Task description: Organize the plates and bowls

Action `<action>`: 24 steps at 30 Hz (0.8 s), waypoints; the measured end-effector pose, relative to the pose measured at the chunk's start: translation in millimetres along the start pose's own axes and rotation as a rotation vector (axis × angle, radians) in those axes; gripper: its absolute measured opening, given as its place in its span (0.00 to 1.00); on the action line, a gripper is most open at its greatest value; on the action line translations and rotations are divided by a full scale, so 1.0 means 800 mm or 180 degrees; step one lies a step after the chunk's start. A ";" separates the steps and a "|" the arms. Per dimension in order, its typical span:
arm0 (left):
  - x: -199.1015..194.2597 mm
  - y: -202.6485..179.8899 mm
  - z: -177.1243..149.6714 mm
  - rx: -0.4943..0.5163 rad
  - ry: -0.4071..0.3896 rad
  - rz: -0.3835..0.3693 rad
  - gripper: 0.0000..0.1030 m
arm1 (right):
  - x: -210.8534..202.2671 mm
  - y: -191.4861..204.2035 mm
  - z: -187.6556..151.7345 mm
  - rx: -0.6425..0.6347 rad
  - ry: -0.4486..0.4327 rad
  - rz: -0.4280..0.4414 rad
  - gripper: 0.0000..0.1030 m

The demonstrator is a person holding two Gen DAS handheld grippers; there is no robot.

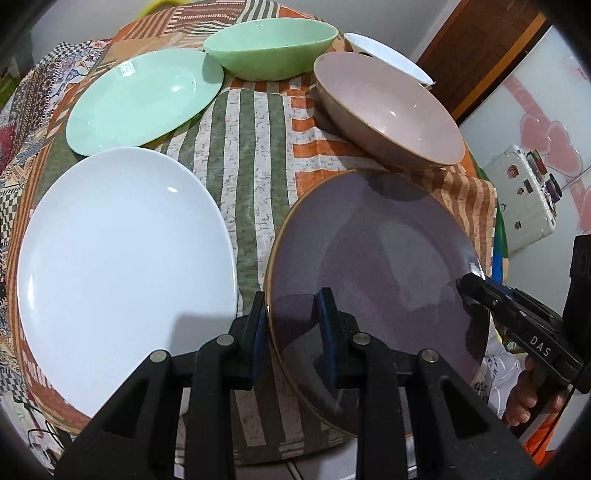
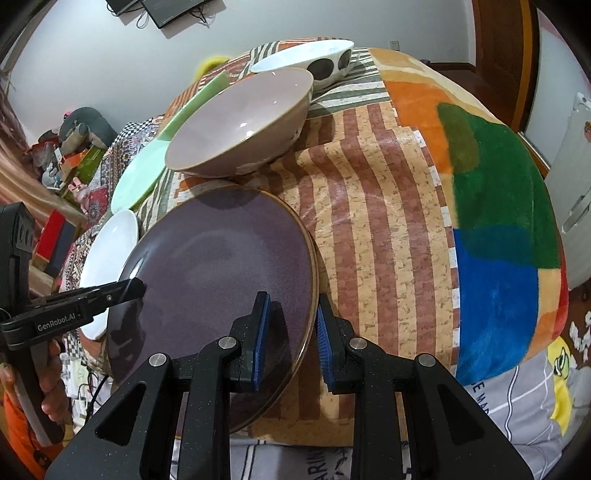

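— Any writing on the tools?

— "GenRobot.AI" on the left gripper (image 2: 138, 286), "DAS" on the right gripper (image 1: 463, 291).

— What do they hold?

— Both are clamped narrow on the purple plate (image 1: 373, 266), at opposite rims, above the striped cloth (image 1: 255, 155).

— And around it?

— A white plate (image 1: 122, 273) just beside it, the pink bowl (image 1: 391, 110) behind, then a green plate (image 1: 140, 99), green bowl (image 1: 269, 48) and white bowl (image 2: 306, 61).

A striped patchwork cloth (image 1: 255, 147) covers the table. Right of the cloth lies a fleece blanket (image 2: 491, 206) in orange, green and blue. Beyond the cloth's right edge stands a white suitcase (image 1: 524, 192); above the cloth, a dark monitor (image 2: 173, 11) hangs on the wall.
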State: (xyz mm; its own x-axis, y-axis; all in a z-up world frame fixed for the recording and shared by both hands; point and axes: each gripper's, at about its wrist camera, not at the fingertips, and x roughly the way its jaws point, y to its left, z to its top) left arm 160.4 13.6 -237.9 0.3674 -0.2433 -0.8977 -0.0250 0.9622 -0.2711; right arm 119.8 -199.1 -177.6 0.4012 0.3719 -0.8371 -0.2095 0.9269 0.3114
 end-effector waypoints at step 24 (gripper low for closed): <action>-0.056 -0.018 -0.009 0.0270 -0.0406 0.0114 0.26 | -0.040 0.004 0.011 -0.0147 -0.0248 -0.0081 0.26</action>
State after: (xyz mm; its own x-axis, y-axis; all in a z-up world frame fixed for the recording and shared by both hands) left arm 137.6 9.6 -196.5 0.4828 -0.1965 -0.8534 0.0366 0.9782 -0.2046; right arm 113.9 -207.6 -146.0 0.4748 0.3527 -0.8063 -0.2386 0.9335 0.2678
